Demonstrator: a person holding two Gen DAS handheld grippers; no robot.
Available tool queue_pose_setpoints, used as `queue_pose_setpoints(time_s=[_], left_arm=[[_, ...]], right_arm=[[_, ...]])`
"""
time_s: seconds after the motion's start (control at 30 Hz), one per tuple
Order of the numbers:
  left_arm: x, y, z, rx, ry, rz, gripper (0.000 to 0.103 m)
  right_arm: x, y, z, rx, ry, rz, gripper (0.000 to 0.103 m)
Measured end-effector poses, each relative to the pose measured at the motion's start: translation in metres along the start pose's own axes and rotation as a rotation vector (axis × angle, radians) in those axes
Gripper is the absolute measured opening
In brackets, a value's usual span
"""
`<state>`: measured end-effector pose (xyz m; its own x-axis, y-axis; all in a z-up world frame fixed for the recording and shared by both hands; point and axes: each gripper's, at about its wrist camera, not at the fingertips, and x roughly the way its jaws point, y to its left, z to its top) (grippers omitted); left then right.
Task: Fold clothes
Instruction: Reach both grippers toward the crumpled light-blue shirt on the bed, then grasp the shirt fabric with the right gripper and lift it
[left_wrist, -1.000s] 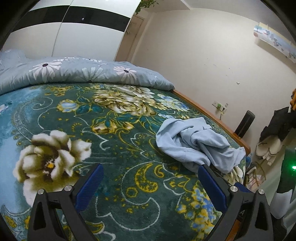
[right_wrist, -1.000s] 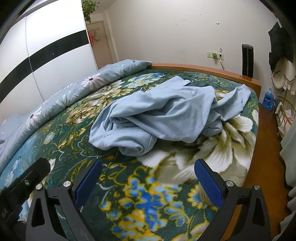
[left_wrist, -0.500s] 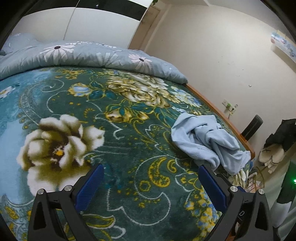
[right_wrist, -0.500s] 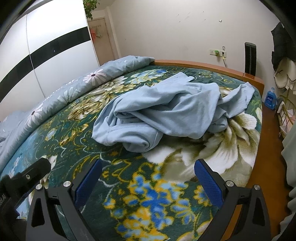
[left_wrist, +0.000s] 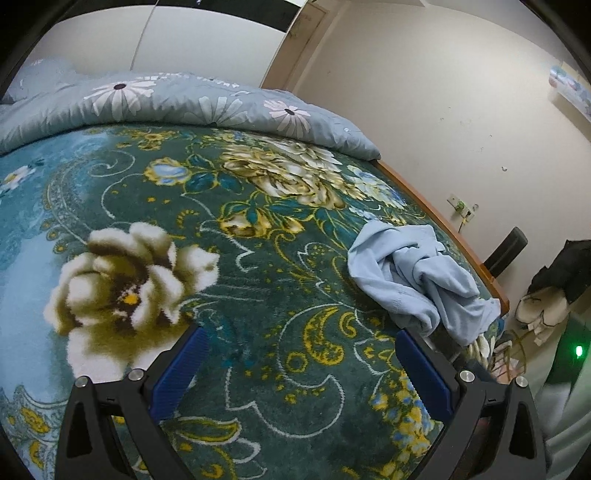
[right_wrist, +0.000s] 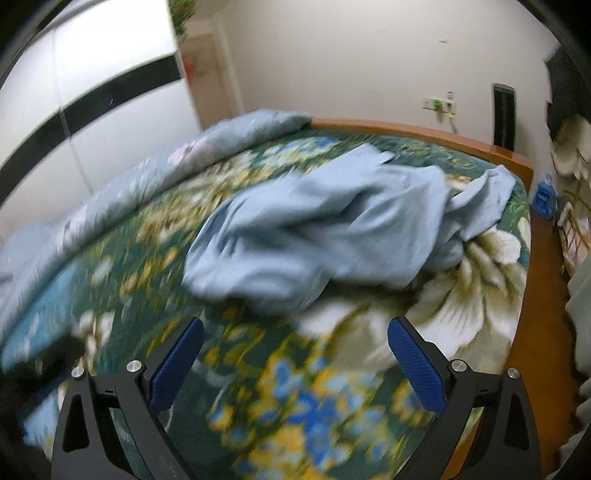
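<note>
Blue crumpled garment (right_wrist: 332, 236) motion-blurred beyond wide-spread, empty right gripper (right_wrist: 295, 354); left gripper (left_wrist: 301, 365) likewise.

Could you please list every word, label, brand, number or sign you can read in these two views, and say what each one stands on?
None can be read.
Long printed banner high on the cream wall: picture only at this size, any lettering too small.
Small blue bottle on the floor past the bed: label blurred.
Crumpled light blue garment and green floral plush blanket: no print or tag showing.
</note>
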<state>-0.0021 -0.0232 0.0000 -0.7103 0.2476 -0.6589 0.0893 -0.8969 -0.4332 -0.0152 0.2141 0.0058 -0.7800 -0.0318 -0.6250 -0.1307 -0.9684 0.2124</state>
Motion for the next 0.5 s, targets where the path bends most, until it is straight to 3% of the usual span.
queue_pose_setpoints(time_s=[0.1, 0.2, 0.3, 0.33, 0.37, 0.5], left_arm=[[-0.006, 0.005, 0.001, -0.017, 0.000, -0.004, 0.103], [-0.010, 0.008, 0.002, -0.016, 0.001, -0.007, 0.103], [-0.018, 0.010, 0.004, -0.013, -0.002, -0.010, 0.103], [-0.023, 0.011, 0.004, -0.011, -0.004, -0.012, 0.103], [-0.027, 0.013, 0.005, -0.010, -0.007, -0.013, 0.103], [-0.049, 0.026, 0.008, -0.009, -0.041, 0.005, 0.103]], right_arm=[[0.002, -0.040, 0.016, 0.144, -0.060, -0.057, 0.099], [0.010, -0.065, 0.021, 0.234, -0.054, -0.019, 0.084], [0.027, -0.073, 0.020, 0.266, -0.007, 0.049, 0.049], [0.031, -0.073, 0.019, 0.282, 0.005, 0.083, 0.024], [0.035, -0.074, 0.018, 0.299, 0.014, 0.116, 0.005], [-0.001, -0.062, 0.029, 0.302, -0.085, 0.236, 0.005]])
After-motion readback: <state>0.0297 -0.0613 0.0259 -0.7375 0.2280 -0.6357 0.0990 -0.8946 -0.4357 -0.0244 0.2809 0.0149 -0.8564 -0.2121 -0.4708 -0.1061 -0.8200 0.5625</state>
